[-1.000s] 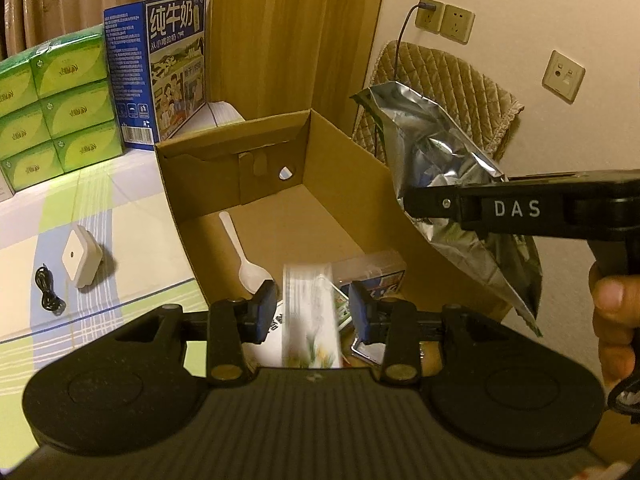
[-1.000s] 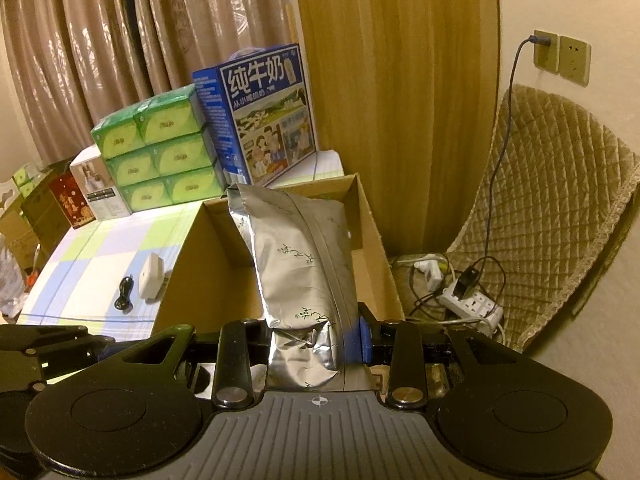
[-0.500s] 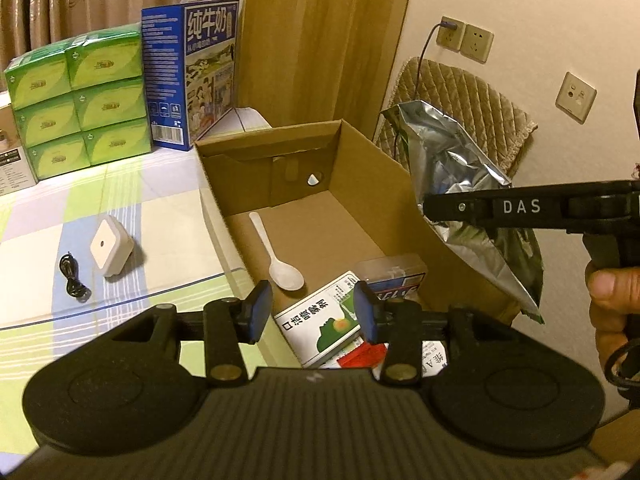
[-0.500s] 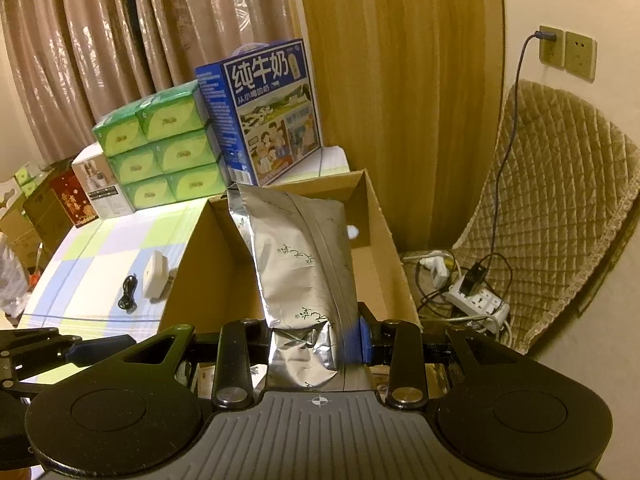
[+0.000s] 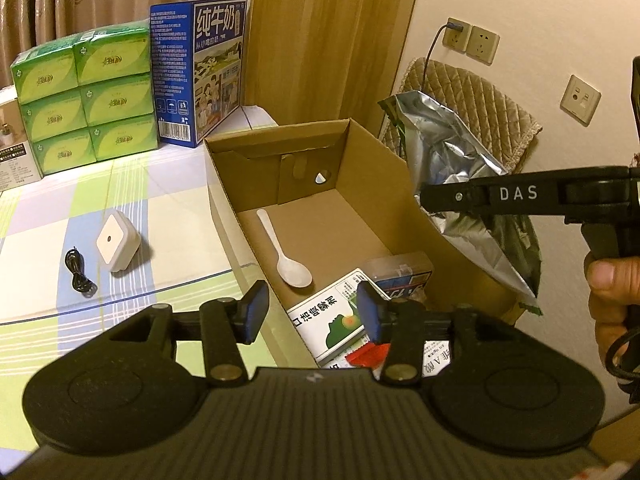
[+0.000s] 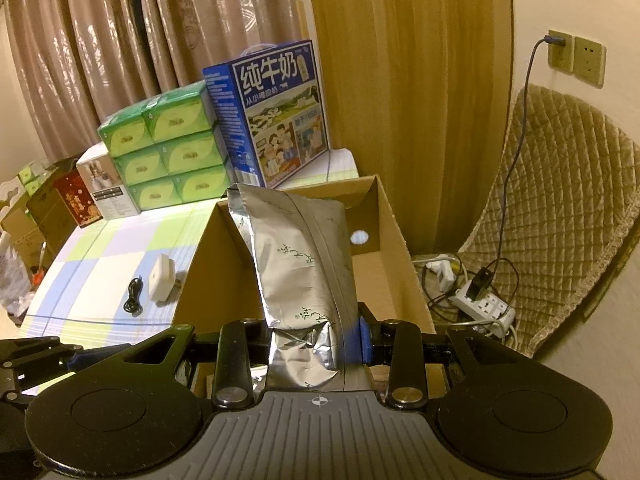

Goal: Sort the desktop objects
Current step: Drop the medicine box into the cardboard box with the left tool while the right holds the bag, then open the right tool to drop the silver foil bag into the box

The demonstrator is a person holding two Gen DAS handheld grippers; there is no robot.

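The right gripper [image 6: 316, 340] clamps the crinkled silver foil pouch [image 6: 298, 264] upright over the open brown cardboard box [image 6: 394, 240] ahead. The left gripper [image 5: 310, 312] is spread, empty. Released now, the tall pouch may tip over the box's wall.

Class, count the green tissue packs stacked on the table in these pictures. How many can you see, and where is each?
6 green tissue packs, stacked beside the blue milk carton: two columns of three, top, middle and bottom in each. More may be hidden behind.
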